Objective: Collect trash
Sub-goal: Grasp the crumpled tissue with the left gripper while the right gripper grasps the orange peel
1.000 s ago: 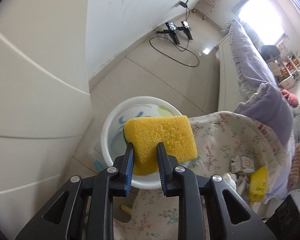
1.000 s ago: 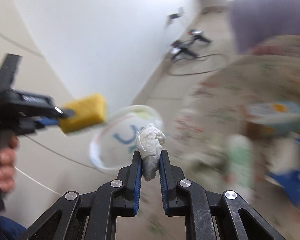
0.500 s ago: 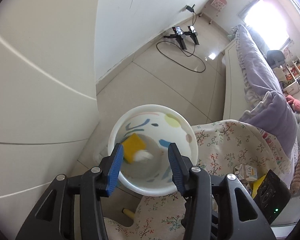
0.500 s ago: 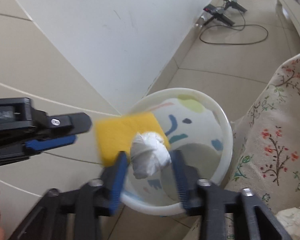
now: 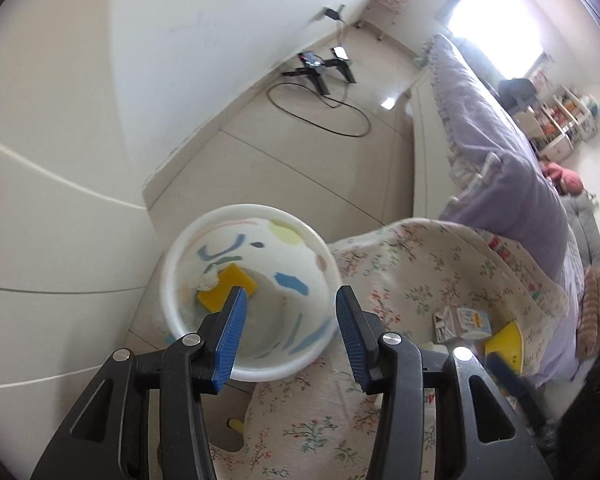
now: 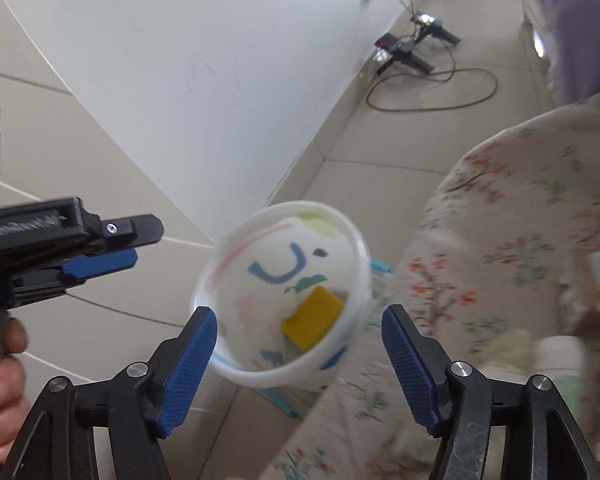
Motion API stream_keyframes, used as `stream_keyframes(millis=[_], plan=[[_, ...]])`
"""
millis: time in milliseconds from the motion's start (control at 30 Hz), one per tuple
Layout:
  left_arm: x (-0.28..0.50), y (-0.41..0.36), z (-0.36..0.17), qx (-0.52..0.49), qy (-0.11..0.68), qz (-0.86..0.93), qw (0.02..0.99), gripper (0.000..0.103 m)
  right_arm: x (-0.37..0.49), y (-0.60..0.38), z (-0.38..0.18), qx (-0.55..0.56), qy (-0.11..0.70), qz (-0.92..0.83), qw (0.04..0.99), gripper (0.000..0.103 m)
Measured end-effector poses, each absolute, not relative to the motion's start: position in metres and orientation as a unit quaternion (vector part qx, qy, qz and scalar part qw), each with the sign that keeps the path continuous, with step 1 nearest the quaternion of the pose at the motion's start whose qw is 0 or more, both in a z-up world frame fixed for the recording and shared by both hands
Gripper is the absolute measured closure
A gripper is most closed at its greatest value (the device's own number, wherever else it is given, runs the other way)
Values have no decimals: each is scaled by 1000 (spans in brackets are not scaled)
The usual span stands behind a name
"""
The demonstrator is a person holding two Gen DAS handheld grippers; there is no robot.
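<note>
Beside the floral-clothed worktop (image 5: 400, 280), both loads have just dropped: the yellow sponge (image 5: 227, 287) and crumpled tissue (image 5: 208, 280) now lie inside the painted white bin (image 5: 168, 280), the left gripper (image 5: 288, 328) and right gripper (image 6: 296, 364) hanging wide and empty, free for remaining trash.

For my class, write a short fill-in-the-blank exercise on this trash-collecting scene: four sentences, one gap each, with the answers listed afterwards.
1. The sponge lying inside the white bin is ____ in colour.
2. Both the left gripper and the right gripper have their jaws ____.
3. The crumpled white tissue lies ____ the bin, touching the sponge.
4. The cloth covering the table beside the bin has a ____ pattern.

Answers: yellow; open; inside; floral
</note>
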State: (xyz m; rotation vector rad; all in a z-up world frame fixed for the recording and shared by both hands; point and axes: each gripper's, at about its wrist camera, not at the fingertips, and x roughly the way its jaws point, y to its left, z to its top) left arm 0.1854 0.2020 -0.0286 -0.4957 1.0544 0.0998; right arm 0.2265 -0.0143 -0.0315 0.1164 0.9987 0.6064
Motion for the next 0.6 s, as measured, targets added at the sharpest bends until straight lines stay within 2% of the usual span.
stream_keyframes(millis=[133,267,333,433,533,600], plan=[[191,157,-24,-190,508,-3,840,54,219,-66,18,38,448,269,852,26],[192,104,-28,-134,527,-57,837,54,215,-134,65,34,422,228,877,11],[190,78,-36,-101,540,-75,832,54,215,-166,73,40,426,206,880,11],[188,47,-53,-61,563,-89,819,54,209,-213,63,58,441,172,879,11],[187,26,-70,-25,579,-83,811,54,201,-261,26,121,450,144,873,10],[187,21,-78,-17,587,-80,806,54,204,-286,-4,151,502,96,846,11]])
